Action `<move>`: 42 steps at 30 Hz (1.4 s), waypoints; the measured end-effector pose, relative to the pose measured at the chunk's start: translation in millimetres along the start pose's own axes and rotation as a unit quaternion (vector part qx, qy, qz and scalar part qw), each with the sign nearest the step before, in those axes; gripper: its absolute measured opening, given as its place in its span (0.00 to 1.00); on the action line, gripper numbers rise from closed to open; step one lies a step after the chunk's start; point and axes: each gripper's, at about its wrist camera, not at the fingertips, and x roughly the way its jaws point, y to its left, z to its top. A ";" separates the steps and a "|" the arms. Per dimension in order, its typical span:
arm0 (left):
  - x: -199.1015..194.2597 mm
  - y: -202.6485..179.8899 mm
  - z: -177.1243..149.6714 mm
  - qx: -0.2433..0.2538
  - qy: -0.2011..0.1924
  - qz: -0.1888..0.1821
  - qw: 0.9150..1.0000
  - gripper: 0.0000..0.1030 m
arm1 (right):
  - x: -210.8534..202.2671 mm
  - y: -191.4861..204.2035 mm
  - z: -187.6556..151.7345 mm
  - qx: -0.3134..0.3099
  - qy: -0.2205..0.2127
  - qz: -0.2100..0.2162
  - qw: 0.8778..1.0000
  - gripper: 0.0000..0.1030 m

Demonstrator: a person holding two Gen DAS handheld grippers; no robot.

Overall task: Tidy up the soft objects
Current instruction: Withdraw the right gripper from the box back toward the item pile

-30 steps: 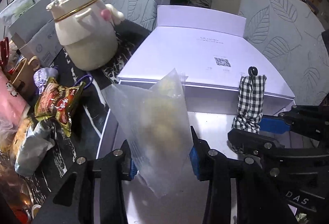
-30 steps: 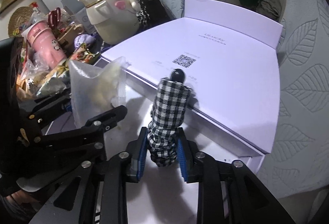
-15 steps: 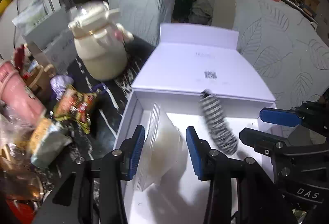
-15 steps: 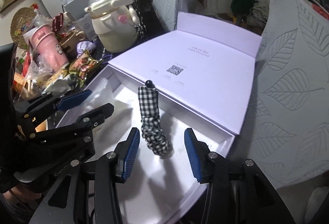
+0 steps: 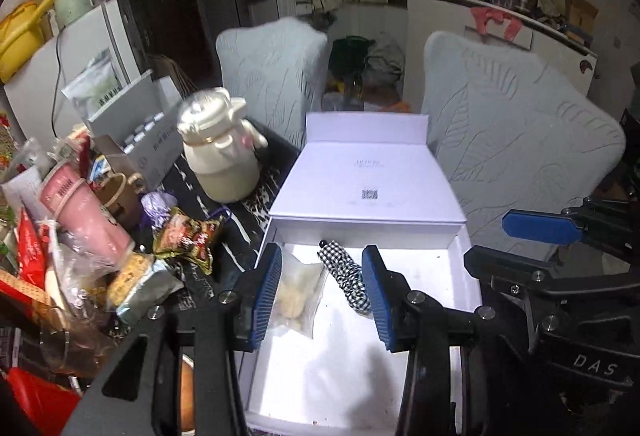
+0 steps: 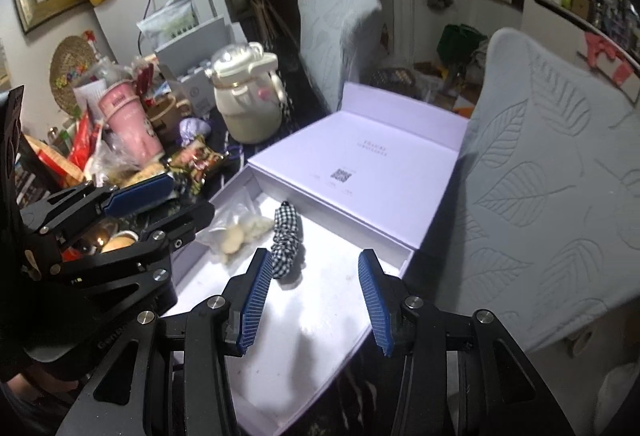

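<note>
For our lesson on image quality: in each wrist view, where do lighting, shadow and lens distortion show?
Left wrist view: the white box floor glares bright, a soft shadow lies near its front, the chair bends with the fisheye. Right wrist view: similar glare beside the checked cloth, dark corners, the kettle slightly blurred.

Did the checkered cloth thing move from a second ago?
Yes. The checkered cloth was standing up, pinched in the right gripper. It now lies flat on the floor of the white box, beside the clear bag.
</note>
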 end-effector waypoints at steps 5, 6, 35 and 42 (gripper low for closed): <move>-36.2 -4.2 -0.4 0.006 -0.021 0.004 1.000 0.40 | -36.4 9.2 -8.6 -0.007 -0.029 -0.011 0.999 0.43; -42.9 -4.8 -0.9 0.006 -0.025 0.005 1.000 0.40 | -42.2 10.5 -10.5 -0.008 -0.035 -0.013 0.999 0.43; -194.6 -24.7 -83.3 0.035 -0.136 -0.005 0.990 0.79 | -183.4 56.1 -110.3 -0.012 -0.183 -0.090 0.979 0.86; -220.5 -38.8 -109.2 0.051 -0.150 -0.024 0.987 0.81 | -204.1 61.4 -143.7 -0.003 -0.199 -0.091 0.976 0.91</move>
